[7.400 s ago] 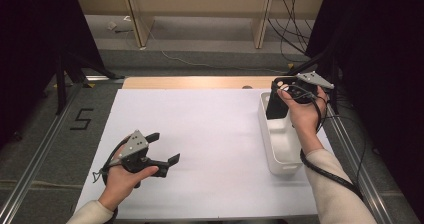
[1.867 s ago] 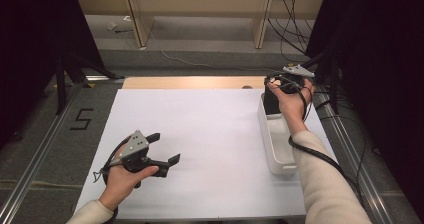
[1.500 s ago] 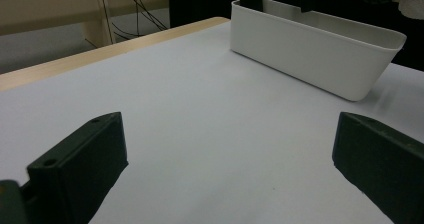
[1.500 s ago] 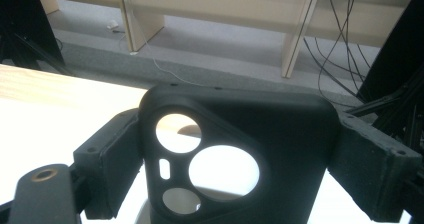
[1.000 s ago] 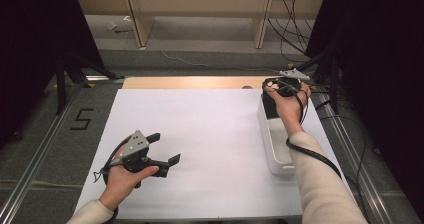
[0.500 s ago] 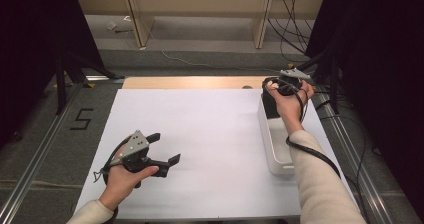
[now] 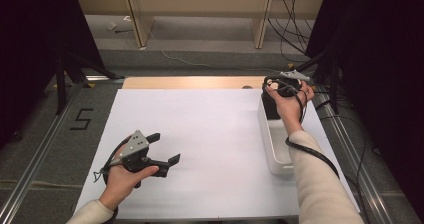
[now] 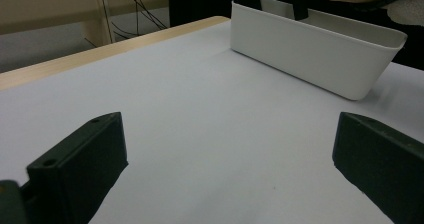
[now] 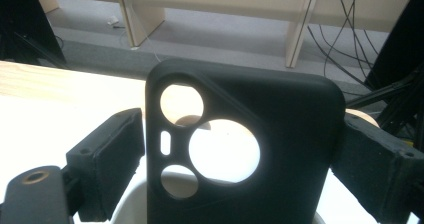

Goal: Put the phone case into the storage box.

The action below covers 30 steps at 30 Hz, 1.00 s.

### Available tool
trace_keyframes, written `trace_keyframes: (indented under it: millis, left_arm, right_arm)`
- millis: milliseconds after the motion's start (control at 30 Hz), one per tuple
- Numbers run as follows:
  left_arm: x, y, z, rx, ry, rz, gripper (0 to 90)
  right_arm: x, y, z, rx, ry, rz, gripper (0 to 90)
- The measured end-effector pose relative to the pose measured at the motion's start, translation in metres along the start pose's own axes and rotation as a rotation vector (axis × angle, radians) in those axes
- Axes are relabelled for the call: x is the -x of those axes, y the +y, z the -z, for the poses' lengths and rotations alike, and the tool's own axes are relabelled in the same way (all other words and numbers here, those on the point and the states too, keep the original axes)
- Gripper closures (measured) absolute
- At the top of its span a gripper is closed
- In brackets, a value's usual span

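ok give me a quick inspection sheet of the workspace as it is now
surface: white table top, wooden strip along its far edge
job's things: white bin at the right; black phone case upright over its far end
clutter: nothing seen
grippers: right gripper shut on the phone case; left gripper open, nothing between its jaws
cables: one trails from each gripper; more hang at the back
surroundings: wooden shelving legs, grey floor, a "5" marked at the left

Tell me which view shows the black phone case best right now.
The right gripper view: the black phone case stands upright between the right gripper's jaws, camera cutouts clear. In the high view it is a small dark block at the white bin's far end, partly behind the hand. The left gripper view leaves it unclear.
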<state>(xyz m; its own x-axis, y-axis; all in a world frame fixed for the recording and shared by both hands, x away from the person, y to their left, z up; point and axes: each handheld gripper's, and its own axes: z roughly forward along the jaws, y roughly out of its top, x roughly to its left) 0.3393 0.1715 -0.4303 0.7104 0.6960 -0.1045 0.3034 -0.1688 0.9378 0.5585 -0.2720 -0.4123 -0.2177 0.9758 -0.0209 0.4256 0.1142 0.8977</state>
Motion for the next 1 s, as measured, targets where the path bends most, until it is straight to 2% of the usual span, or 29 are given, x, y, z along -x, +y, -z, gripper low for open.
trace_keyframes:
  millis: [533, 1000]
  left_arm:
    - [0.0, 0.0, 0.0, 0.001, 0.0, 0.0, 0.6]
    - [0.0, 0.0, -0.001, -0.002, 0.003, -0.002, 0.5]
  right_arm:
    - [0.003, -0.001, 0.0, -0.002, -0.012, -0.002, 3.6]
    - [0.004, -0.004, 0.018, 0.005, 0.017, -0.001, 3.0]
